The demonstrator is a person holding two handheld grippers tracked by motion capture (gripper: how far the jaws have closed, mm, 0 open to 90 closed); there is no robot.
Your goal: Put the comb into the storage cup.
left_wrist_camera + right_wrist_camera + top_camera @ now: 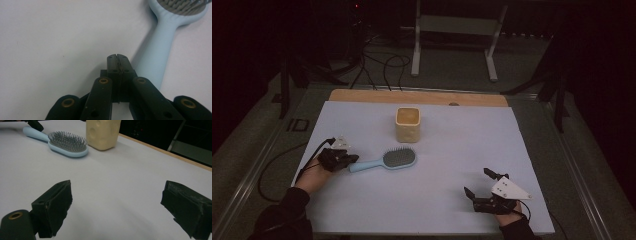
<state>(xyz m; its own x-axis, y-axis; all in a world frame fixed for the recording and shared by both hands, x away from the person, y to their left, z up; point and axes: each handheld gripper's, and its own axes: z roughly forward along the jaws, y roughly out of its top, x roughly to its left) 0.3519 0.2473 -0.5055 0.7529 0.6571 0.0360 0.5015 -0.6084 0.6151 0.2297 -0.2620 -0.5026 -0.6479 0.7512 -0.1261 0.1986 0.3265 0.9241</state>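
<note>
Bench: wide, covered by a pale sheet, bare wood strip along the far edge; seen whole from the high view, cropped to plain white surface in both gripper views.

Cup: cream-yellow, square-sided, open top, upright near the bench's far middle, just beyond the brush head. Dimpled wall visible in the right gripper view; open mouth visible from the high view.

Hairbrush: pale blue, oval head with grey bristle pad facing up, long rounded handle. Lying flat on the bench, left of centre, handle pointing toward the left hand-held gripper. Bristles standing as separate pins in the right gripper view; handle large and close in the left gripper view, running up and to the right to the head at the frame's top corner.

Left hand-held gripper: black, grey three-cornered plate on top, held in a dark-sleeved hand at the bench's left edge. Jaws pressed together, pinching nothing, as seen in the left gripper view. Tip beside the handle's end, handle lying along the right side of the closed jaws; contact impossible to tell.

Right hand-held gripper: black, same grey plate, at the bench's near right, well apart from brush and cup. Jaws spread wide, bare bench between them in the right gripper view.
</note>
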